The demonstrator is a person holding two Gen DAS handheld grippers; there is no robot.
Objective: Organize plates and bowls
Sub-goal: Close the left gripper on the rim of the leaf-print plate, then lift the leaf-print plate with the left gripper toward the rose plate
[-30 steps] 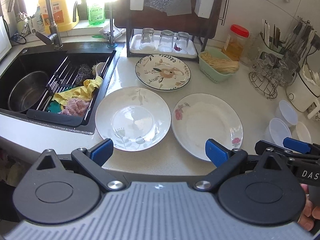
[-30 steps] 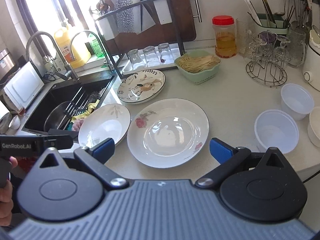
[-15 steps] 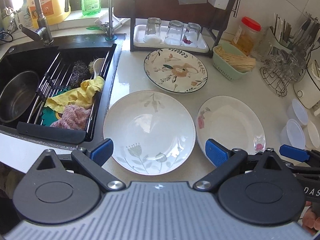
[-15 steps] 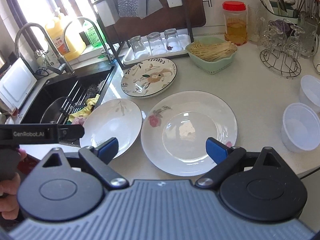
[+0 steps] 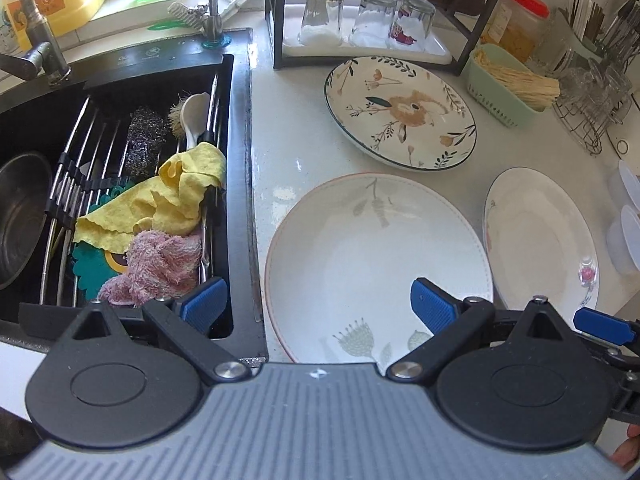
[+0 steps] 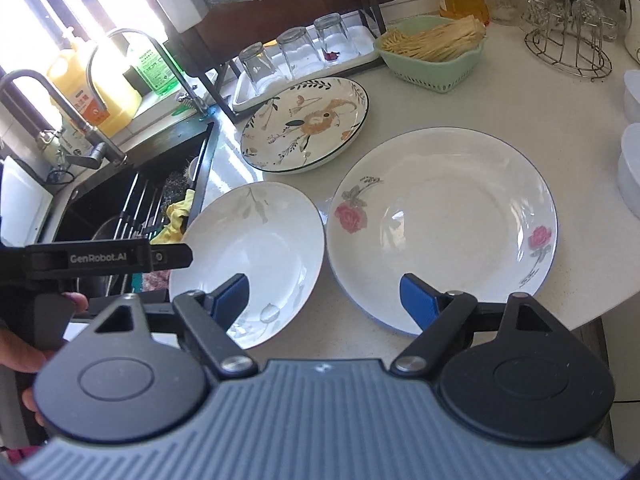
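- Sink (image 5: 120, 168) sits far left, cloths on its rack; next to it on the counter (image 5: 280, 152) lies the leaf plate (image 5: 376, 256).
- Left gripper (image 5: 316, 304) hangs spread and empty over that plate's near rim.
- Right gripper (image 6: 324, 296), empty, jaws just been narrowing, straddles the gap beside the rose plate (image 6: 440, 216).
- Pinch one rim squarely and lift gently, probably to stack.
- Only the right view shows the roses clearly; only the left shows the sink's contents.
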